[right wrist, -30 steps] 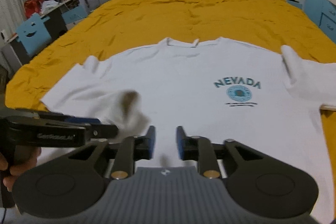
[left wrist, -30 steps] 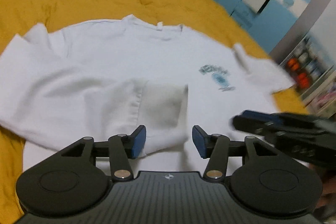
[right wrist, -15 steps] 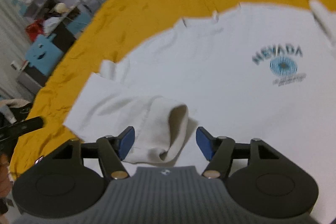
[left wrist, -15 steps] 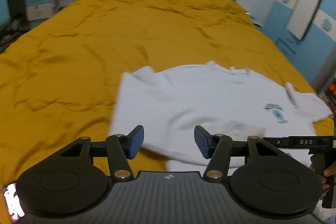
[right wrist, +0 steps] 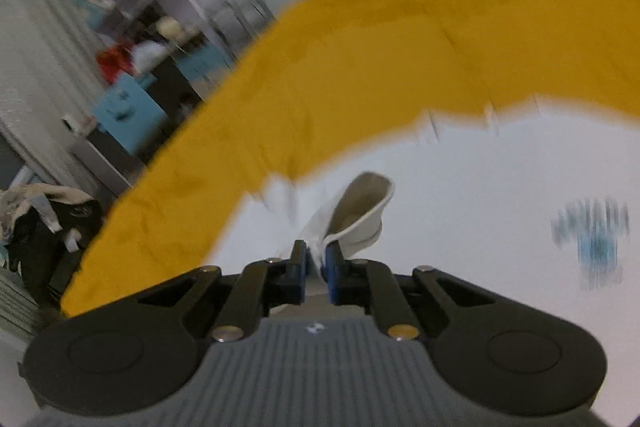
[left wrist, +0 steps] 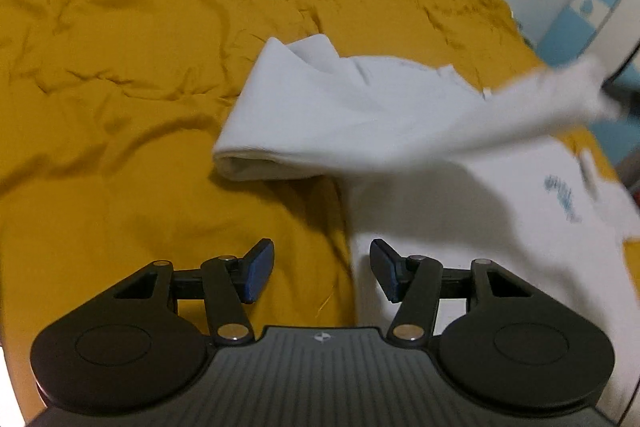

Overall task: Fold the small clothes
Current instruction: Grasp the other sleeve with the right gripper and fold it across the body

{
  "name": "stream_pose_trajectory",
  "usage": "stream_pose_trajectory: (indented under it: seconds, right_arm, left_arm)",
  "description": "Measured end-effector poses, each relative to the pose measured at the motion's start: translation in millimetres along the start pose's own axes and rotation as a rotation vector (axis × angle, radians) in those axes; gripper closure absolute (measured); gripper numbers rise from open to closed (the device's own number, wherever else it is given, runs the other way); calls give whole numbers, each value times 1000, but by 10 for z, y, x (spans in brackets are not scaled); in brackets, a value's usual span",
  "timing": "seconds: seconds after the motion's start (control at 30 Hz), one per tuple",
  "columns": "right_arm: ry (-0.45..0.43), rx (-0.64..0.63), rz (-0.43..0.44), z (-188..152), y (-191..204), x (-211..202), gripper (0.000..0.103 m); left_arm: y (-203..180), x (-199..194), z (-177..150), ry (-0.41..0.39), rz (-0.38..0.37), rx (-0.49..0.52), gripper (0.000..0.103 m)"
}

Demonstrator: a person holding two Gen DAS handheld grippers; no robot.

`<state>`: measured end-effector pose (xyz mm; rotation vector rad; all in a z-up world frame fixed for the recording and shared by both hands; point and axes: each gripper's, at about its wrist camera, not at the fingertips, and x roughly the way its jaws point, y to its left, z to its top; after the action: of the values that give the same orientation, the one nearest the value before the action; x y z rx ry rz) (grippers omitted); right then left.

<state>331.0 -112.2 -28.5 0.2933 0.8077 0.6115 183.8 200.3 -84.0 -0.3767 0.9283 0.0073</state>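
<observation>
Right gripper (right wrist: 316, 261) pinches the sleeve (right wrist: 360, 211) of the white shirt (left wrist: 460, 211), which stretches left to right across the yellow bed (left wrist: 140, 87), while left gripper (left wrist: 322, 269) is wide open, holding nothing.

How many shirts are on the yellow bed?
1: a white T-shirt lies on the yellow blanket; the right gripper pinches and lifts its sleeve. More could be out of view.

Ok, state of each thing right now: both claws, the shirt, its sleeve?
left claw: open, empty, above the shirt's edge.
right claw: shut on the sleeve.
sleeve: pinched near its cuff, lifted.
white T-shirt: on the yellow bedspread, one side raised, print facing up.
</observation>
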Motion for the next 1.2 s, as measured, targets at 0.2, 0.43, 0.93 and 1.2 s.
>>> stream_pose_trajectory:
  seconds: [0.2,0.43,0.93,1.2]
  right_arm:
    - [-91,-105,55,673,477,-86,98]
    - [-154,-145,66,1137,669,-190,98]
    - [-177,227,-299,811,-1872,-725,99]
    - [-51,387,-367,69,-2677,-607,100]
  left_arm:
    - [1,210,161,-51,-43,-88,38]
    - [-114,639,265,-45,31,-127,45]
    - [-207,737,174,-49,88,-42,59]
    - [-250,706,155,-42,111,-14,65]
